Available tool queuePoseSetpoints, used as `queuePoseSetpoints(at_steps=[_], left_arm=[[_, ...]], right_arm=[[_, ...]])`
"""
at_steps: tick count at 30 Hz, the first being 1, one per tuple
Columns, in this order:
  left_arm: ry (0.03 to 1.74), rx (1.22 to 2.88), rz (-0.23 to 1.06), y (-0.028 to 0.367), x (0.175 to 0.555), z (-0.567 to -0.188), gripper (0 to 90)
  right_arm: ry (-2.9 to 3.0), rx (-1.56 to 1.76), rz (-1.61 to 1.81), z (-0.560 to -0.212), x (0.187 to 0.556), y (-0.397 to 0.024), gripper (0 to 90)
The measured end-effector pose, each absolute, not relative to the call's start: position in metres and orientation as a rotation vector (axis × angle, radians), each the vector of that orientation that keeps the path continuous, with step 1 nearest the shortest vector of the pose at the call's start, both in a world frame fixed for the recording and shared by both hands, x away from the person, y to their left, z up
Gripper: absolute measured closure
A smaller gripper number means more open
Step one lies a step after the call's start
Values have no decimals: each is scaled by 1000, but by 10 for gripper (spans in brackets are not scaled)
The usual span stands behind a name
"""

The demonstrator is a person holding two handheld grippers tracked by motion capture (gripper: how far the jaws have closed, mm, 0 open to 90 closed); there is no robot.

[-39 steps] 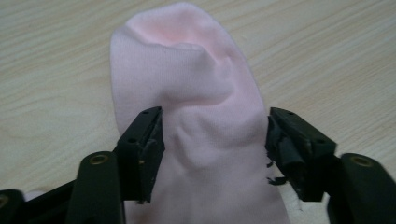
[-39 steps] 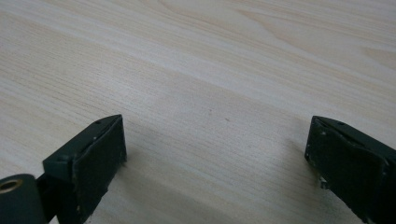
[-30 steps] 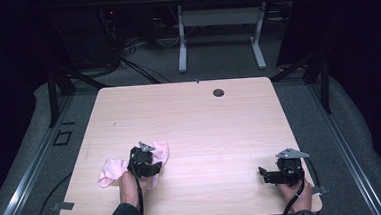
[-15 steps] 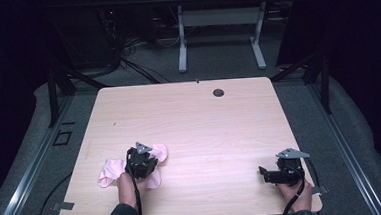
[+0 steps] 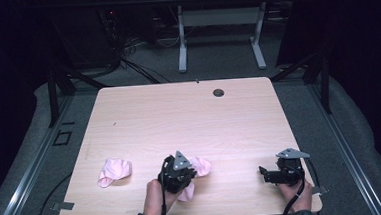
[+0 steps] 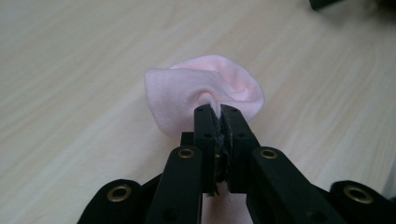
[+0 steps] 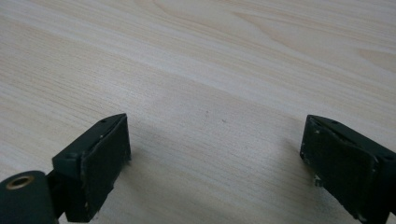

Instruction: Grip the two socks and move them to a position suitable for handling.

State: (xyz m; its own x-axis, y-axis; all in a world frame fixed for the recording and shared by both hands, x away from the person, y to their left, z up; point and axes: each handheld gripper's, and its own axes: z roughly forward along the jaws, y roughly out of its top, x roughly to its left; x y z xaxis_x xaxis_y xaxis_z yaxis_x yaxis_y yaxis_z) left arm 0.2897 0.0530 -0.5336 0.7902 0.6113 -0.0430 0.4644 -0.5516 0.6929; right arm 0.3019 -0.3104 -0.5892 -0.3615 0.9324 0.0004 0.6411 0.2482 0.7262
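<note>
Two pink cloths are on the wooden table (image 5: pixel 189 117). One pink cloth (image 5: pixel 113 171) lies crumpled near the front left. My left gripper (image 5: pixel 190 171) is shut on the other pink cloth (image 5: pixel 201 165), just left of the middle near the front edge. In the left gripper view the jaws (image 6: pixel 218 112) pinch a fold of that cloth (image 6: pixel 187 88), which bunches out ahead of them over the tabletop. My right gripper (image 5: pixel 262 173) rests near the front right corner, pointing left. Its jaws (image 7: pixel 215 149) stand open over bare wood (image 7: pixel 210 70).
A small dark grommet hole (image 5: pixel 218 92) sits near the table's far edge. Beyond the table are another desk's legs (image 5: pixel 182 43) and cables on the dark floor. The person's hands come in over the front edge.
The left gripper has moved right with one pink cloth, pulling it away from the other cloth, which stays at the front left. The right gripper has not moved.
</note>
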Motion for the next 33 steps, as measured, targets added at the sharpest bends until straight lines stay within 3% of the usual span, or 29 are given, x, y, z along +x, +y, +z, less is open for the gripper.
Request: queuePoseSetpoints(at_steps=[8, 12, 17, 30, 33], left_arm=[[757, 2331, 156, 42, 287, -565, 835], [766, 2313, 169, 49, 289, -558, 567], [791, 2256, 211, 67, 289, -542, 383], [1035, 2095, 340, 148, 306, -513, 155], [1082, 2052, 369, 167, 308, -509, 149]], right_arm=[[2092, 1434, 900, -589, 302, -310, 79], [2091, 1438, 902, -589, 302, -310, 79], [2091, 1436, 903, -589, 302, -310, 79], [2093, 1433, 900, -589, 302, -310, 80], [2091, 1437, 904, -589, 302, -310, 81]])
